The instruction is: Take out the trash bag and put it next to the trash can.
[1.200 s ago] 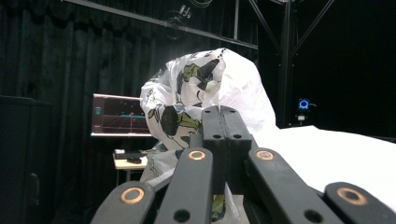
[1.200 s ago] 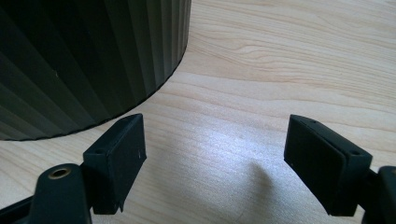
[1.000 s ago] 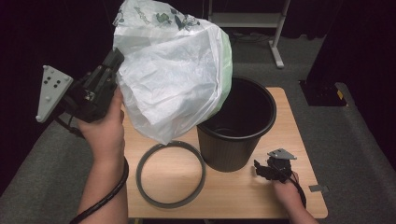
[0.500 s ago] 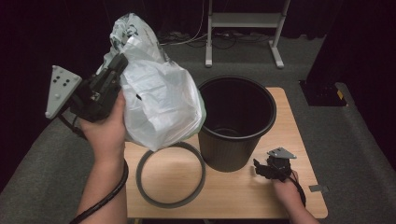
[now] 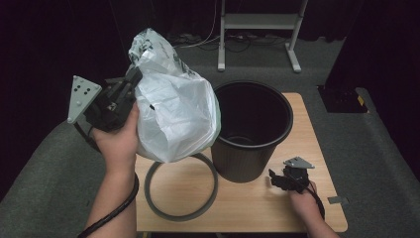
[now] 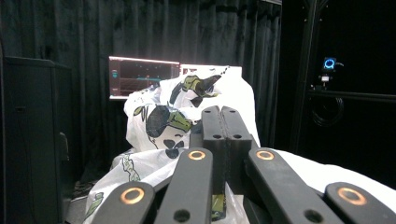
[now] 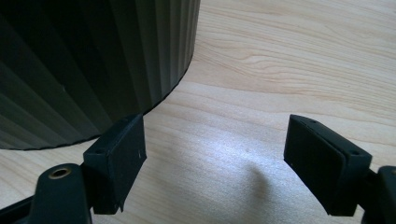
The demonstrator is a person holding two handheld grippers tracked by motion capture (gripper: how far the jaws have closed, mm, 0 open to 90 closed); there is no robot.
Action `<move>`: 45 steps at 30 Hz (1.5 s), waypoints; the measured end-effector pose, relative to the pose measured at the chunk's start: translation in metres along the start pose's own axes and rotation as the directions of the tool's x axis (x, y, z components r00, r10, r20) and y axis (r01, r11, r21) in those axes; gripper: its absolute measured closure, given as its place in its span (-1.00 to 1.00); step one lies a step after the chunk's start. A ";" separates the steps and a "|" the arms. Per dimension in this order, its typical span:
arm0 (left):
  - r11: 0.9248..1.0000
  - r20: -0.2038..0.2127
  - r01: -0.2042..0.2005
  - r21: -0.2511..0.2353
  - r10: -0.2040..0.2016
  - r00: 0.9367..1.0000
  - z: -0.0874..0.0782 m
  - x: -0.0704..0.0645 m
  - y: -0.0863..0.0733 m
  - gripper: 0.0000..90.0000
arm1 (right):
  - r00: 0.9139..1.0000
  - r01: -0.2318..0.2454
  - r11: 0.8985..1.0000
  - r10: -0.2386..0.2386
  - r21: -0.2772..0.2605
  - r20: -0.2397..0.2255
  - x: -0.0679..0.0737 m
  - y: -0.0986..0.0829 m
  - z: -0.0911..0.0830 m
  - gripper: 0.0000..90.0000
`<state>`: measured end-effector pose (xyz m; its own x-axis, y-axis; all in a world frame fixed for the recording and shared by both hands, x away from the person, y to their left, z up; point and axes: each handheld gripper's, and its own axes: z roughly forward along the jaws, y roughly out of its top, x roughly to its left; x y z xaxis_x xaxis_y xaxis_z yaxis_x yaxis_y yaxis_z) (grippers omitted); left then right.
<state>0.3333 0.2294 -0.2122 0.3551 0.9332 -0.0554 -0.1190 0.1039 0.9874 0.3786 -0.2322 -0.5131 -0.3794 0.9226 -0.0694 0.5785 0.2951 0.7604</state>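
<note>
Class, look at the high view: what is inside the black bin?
The black bin holds nothing visible; only its dark bare floor shows. The white bag, held up beside it by the left gripper, covers part of its left rim.

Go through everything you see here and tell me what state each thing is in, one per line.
Plastic bag: held up off the table, hanging loose.
Bin: upright on the table, no liner in it.
Grey ring: flat on the table.
Left gripper: shut on the bag.
Right gripper: open, beside the bin.
</note>
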 end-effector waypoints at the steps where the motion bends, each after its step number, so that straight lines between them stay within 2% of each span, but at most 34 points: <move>1: 1.000 -0.001 -0.003 0.004 0.003 1.000 0.000 0.000 -0.001 1.00 | 1.000 0.002 1.000 -0.002 0.001 -0.001 0.000 0.000 0.000 -0.54; 4: 1.000 -0.005 0.011 0.002 -0.011 1.000 0.000 0.002 -0.002 1.00 | 1.000 0.003 1.000 -0.003 -0.001 -0.005 0.000 0.000 0.000 -0.54; 8: 1.000 -0.011 0.018 0.024 -0.018 1.000 0.001 0.005 -0.008 1.00 | 1.000 0.007 1.000 -0.007 0.003 -0.014 0.000 0.000 0.001 -0.54; 12: 0.997 -0.016 0.063 0.049 -0.063 0.998 0.004 0.010 -0.018 1.00 | 1.000 0.006 1.000 -0.006 0.005 -0.021 0.000 0.000 0.001 -0.55; 14: 0.996 -0.023 0.065 0.069 -0.064 0.998 0.006 0.012 -0.022 1.00 | 1.000 0.007 1.000 -0.007 0.004 -0.023 -0.001 0.000 0.001 -0.55; 17: 0.992 -0.024 0.095 0.082 -0.094 0.995 0.007 0.016 -0.029 1.00 | 1.000 0.005 1.000 -0.005 0.004 -0.023 -0.003 -0.001 0.001 -0.55; 20: 0.991 -0.037 0.095 0.096 -0.091 0.995 0.004 0.019 -0.030 1.00 | 1.000 0.002 1.000 -0.002 0.003 -0.025 -0.005 -0.001 0.001 -0.55; 23: 0.992 -0.052 0.076 0.102 -0.071 0.996 0.001 0.020 -0.029 1.00 | 1.000 0.000 1.000 0.000 -0.001 -0.026 -0.007 -0.001 0.000 -0.55; 28: 0.993 -0.070 0.080 0.083 -0.074 0.995 -0.007 0.023 -0.021 1.00 | 0.999 -0.001 1.000 0.000 -0.005 -0.032 -0.006 -0.001 0.000 -0.55; 32: 0.993 -0.081 0.072 0.089 -0.065 0.995 -0.008 0.025 -0.020 1.00 | 0.999 0.010 1.000 -0.010 0.000 -0.039 -0.003 0.000 0.001 -0.55; 36: 0.990 -0.096 0.112 0.082 -0.104 0.990 -0.009 0.034 -0.020 1.00 | 0.999 0.012 1.000 -0.012 0.002 -0.044 -0.001 -0.001 0.001 -0.55; 41: 0.992 -0.114 0.099 0.079 -0.089 0.989 -0.013 0.038 -0.018 1.00 | 0.999 0.014 1.000 -0.014 0.006 -0.047 -0.002 -0.002 0.003 -0.55; 43: 0.991 -0.117 0.113 0.068 -0.104 0.988 -0.016 0.040 -0.017 1.00 | 0.999 0.018 1.000 -0.017 0.009 -0.046 -0.002 -0.002 0.004 -0.55; 45: 0.993 -0.132 0.097 0.074 -0.087 0.987 -0.016 0.042 -0.015 1.00 | 0.999 0.017 1.000 -0.016 0.010 -0.046 -0.001 -0.002 0.004 -0.55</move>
<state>0.3349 0.2725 -0.2321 0.2381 0.9580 -0.1598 -0.0148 0.1681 0.9857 0.3806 -0.2332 -0.5169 -0.4218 0.9052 -0.0520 0.5789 0.3130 0.7530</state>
